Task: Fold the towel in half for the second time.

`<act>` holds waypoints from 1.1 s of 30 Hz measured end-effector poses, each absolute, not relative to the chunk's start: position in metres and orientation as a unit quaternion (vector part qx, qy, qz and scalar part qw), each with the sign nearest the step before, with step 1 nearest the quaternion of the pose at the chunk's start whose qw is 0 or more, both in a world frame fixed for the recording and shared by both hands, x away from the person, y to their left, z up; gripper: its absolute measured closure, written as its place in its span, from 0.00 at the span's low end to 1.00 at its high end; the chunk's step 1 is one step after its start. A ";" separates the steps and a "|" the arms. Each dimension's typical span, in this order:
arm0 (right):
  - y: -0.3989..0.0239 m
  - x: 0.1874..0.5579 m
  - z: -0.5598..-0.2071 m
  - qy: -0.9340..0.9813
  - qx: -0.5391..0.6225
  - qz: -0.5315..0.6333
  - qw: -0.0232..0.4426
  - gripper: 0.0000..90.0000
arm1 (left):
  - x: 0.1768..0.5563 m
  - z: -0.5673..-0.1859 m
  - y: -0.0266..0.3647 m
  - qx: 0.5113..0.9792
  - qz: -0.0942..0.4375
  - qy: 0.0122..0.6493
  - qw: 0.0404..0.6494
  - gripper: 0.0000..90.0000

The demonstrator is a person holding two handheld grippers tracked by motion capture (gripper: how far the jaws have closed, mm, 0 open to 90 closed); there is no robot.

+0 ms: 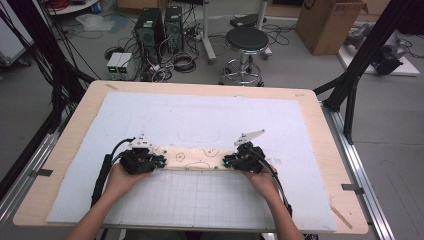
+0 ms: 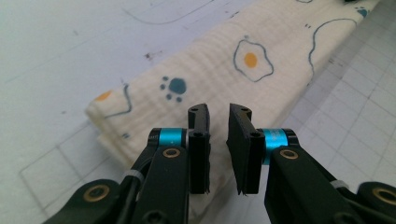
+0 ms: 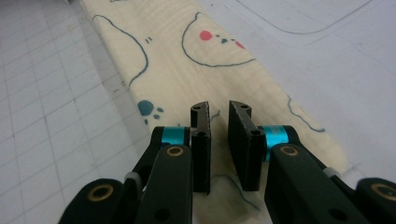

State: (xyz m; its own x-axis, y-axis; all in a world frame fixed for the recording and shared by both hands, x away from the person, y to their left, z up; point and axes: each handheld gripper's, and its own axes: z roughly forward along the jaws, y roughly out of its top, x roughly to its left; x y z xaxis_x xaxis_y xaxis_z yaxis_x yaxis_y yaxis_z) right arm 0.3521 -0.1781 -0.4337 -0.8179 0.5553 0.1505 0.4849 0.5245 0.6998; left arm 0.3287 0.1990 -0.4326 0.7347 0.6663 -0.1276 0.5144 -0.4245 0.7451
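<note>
White gridded mat [image 1: 200,200] spread over the table; on it, folded cream muslin cloth [image 1: 197,159], long axis left to right across the mat. Mid-fold, judging by layers. Left gripper [image 2: 218,116] and right gripper [image 3: 219,114] at opposite cloth ends, slightly parted, grasping nothing. Next: clamping both ends evenly.
</note>
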 end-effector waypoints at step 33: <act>-0.202 0.339 -0.425 0.824 0.327 0.459 0.064 0.52 | 0.308 -0.427 0.223 0.805 0.129 0.356 0.456 0.66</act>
